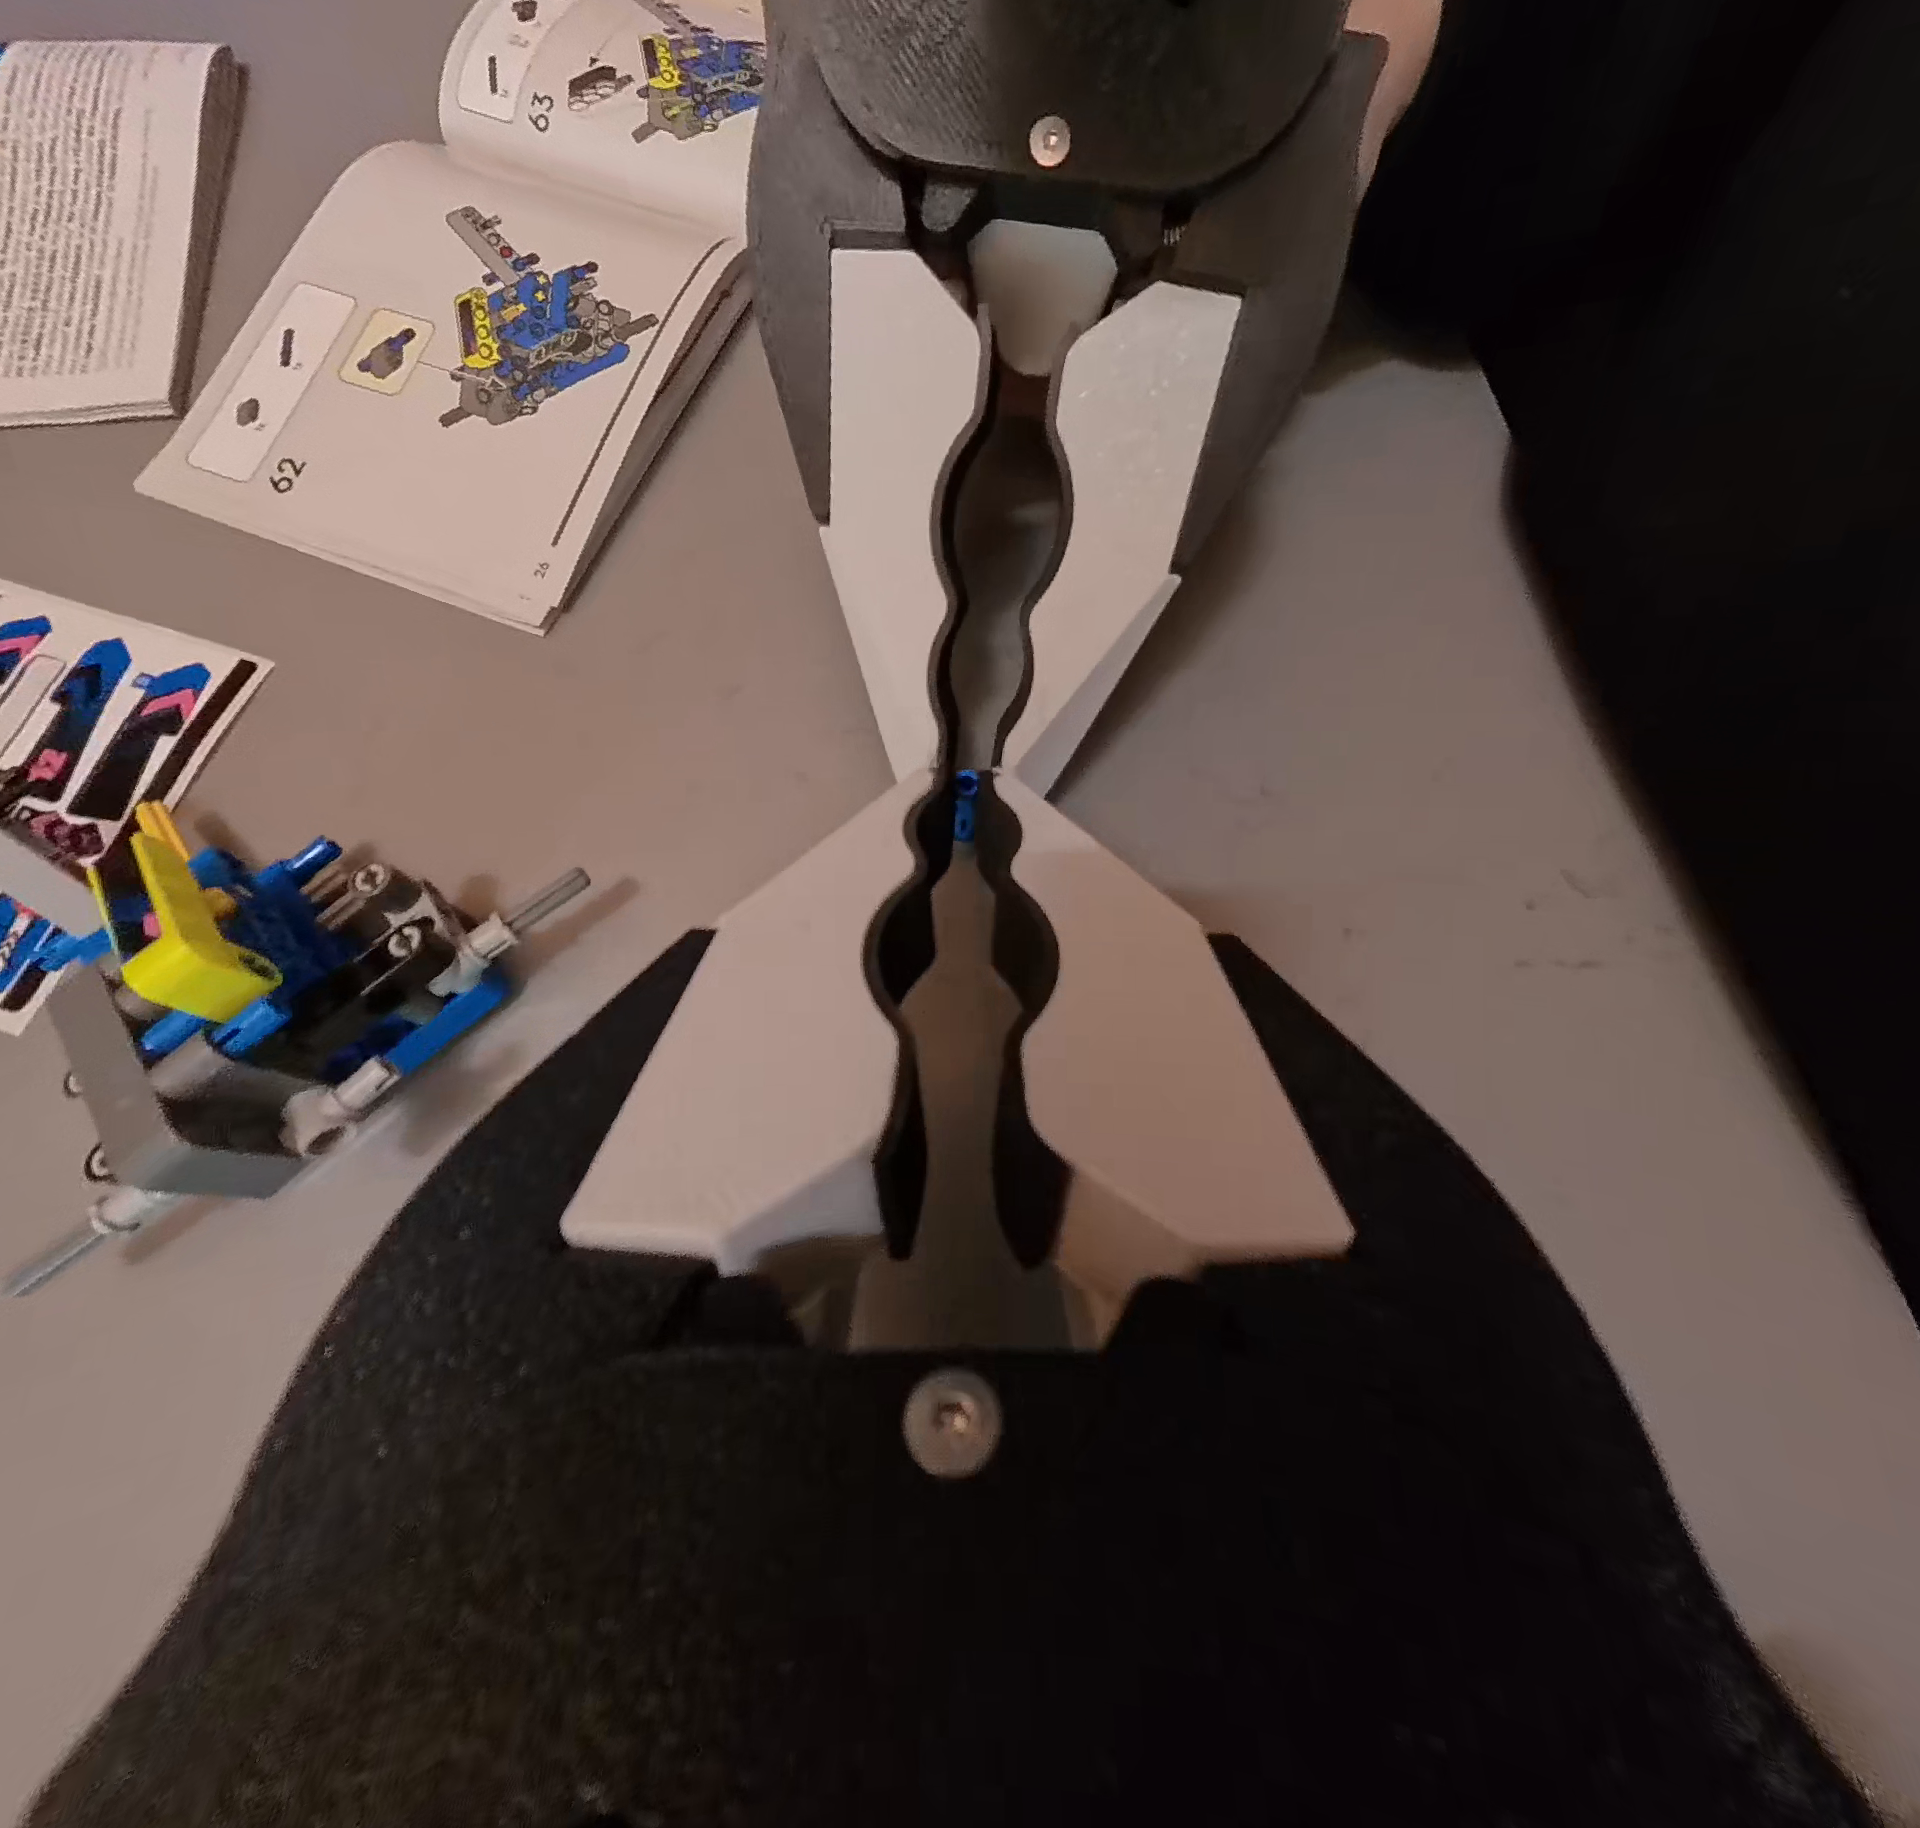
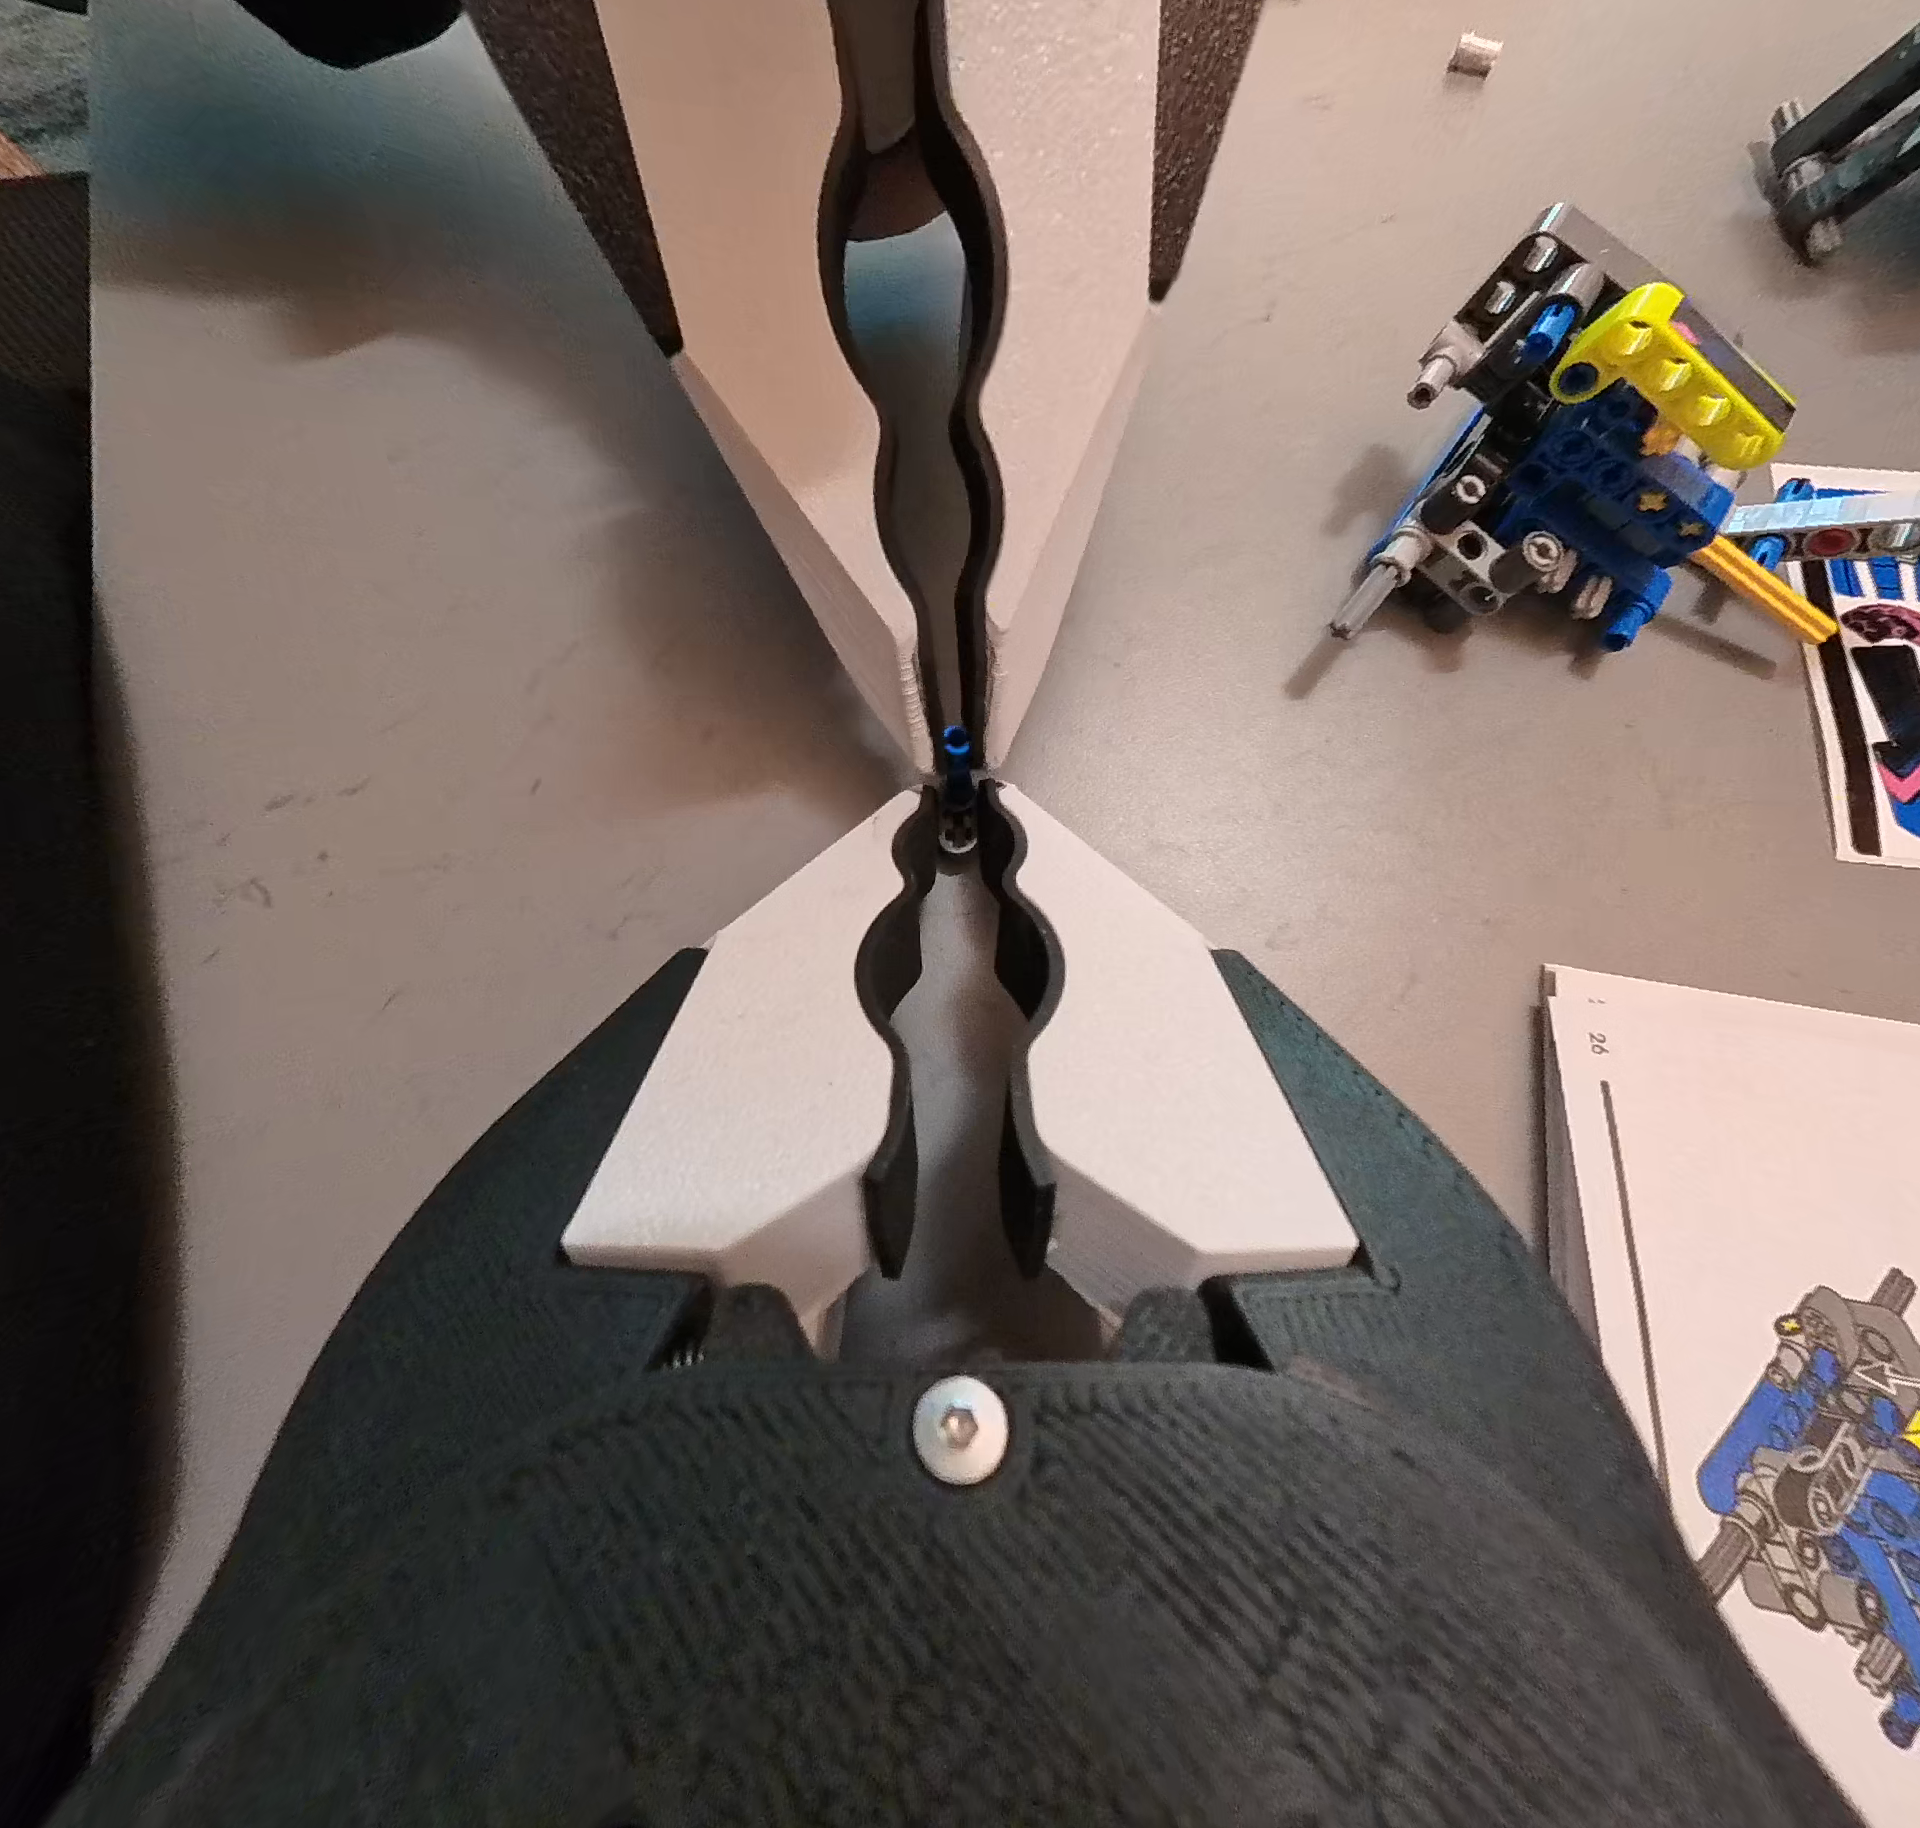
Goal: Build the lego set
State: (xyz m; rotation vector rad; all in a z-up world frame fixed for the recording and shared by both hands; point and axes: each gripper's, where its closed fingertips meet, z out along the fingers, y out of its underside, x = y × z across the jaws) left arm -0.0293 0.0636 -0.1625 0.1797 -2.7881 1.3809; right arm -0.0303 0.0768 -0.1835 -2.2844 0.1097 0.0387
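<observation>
My left gripper (image 1: 966,783) and right gripper (image 2: 956,804) meet tip to tip above the grey table (image 1: 1299,947). The left gripper is shut on a small blue pin (image 1: 966,810). The right gripper is shut on a small dark connector piece (image 2: 956,831). In the right wrist view the blue pin (image 2: 953,752) sticks out of that piece into the left gripper's tips (image 2: 954,734). The right gripper (image 1: 971,752) comes in from the top of the left wrist view. The partly built blue, yellow and grey model (image 1: 301,989) lies on the table to my left, apart from both grippers; it also shows in the right wrist view (image 2: 1590,469).
An open instruction booklet (image 1: 436,355) (image 2: 1745,1311), a sticker sheet (image 1: 114,729) (image 2: 1870,677) and a printed leaflet (image 1: 94,230) lie near the model. A small grey bush (image 2: 1475,51) and a dark grey part (image 2: 1849,147) lie farther off. A person's dark sleeve (image 1: 1714,428) borders the table. Both grippers' tips are close together, under 4 cm apart. Both grippers' tips are roughly 20 cm from the small grey bush (image 2: 1475,51).
</observation>
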